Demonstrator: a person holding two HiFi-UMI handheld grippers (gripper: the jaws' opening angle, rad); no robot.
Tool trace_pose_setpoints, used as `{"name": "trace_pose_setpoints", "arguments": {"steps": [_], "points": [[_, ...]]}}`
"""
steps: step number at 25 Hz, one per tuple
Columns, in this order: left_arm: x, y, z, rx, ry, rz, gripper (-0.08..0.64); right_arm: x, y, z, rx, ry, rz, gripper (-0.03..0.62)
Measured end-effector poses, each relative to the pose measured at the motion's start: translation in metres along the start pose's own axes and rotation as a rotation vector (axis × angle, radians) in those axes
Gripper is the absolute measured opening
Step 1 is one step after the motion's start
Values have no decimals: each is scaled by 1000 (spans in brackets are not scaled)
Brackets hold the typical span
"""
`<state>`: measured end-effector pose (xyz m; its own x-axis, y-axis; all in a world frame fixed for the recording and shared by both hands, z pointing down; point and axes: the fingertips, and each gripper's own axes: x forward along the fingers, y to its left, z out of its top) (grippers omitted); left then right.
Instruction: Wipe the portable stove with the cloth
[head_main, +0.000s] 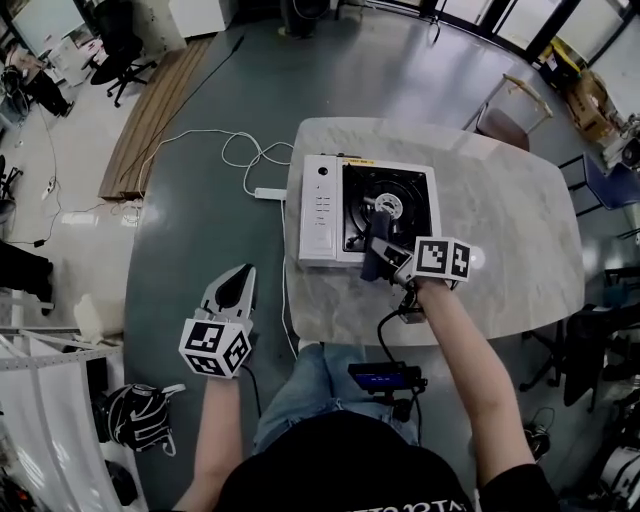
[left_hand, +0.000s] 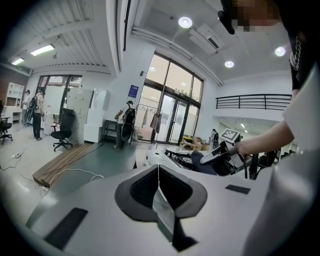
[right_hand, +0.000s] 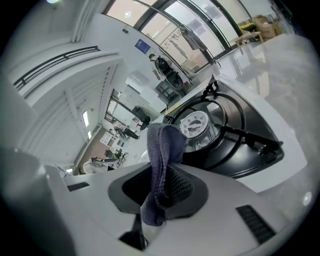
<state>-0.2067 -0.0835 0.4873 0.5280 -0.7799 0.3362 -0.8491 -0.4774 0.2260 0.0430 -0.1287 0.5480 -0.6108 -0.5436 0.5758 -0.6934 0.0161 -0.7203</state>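
Right gripper (right_hand: 161, 186): jaws clamped on the one dark blue cloth (right_hand: 164, 150), over the stove's near edge.
Left gripper (left_hand: 159, 189): jaws together, nothing between them, held off the table's left side.
Portable stove (head_main: 322, 215): one, white, with one burner (head_main: 388, 207), on the marble table (head_main: 510, 220).
Writing: yellow label on the stove's far rim, too small to read.

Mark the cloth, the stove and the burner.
cloth (right_hand: 162, 145), right gripper view, on its upper fold.
stove (head_main: 320, 212), head view, on the white control panel.
burner (right_hand: 194, 123), right gripper view, on its round cap.
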Motion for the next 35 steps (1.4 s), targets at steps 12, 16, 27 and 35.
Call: {"name": "trace_pose_setpoints", "arguments": {"steps": [12, 16, 27, 35], "points": [[21, -43, 9, 41, -21, -97, 15, -82, 11, 44, -558, -224, -133, 74], [30, -50, 25, 50, -54, -79, 15, -110, 18, 74, -679, -380, -121, 74], [55, -56, 84, 86, -183, 3, 15, -161, 23, 118, -964, -520, -204, 74], [82, -64, 134, 156, -275, 6, 15, -182, 23, 138, -978, -610, -271, 74]]}}
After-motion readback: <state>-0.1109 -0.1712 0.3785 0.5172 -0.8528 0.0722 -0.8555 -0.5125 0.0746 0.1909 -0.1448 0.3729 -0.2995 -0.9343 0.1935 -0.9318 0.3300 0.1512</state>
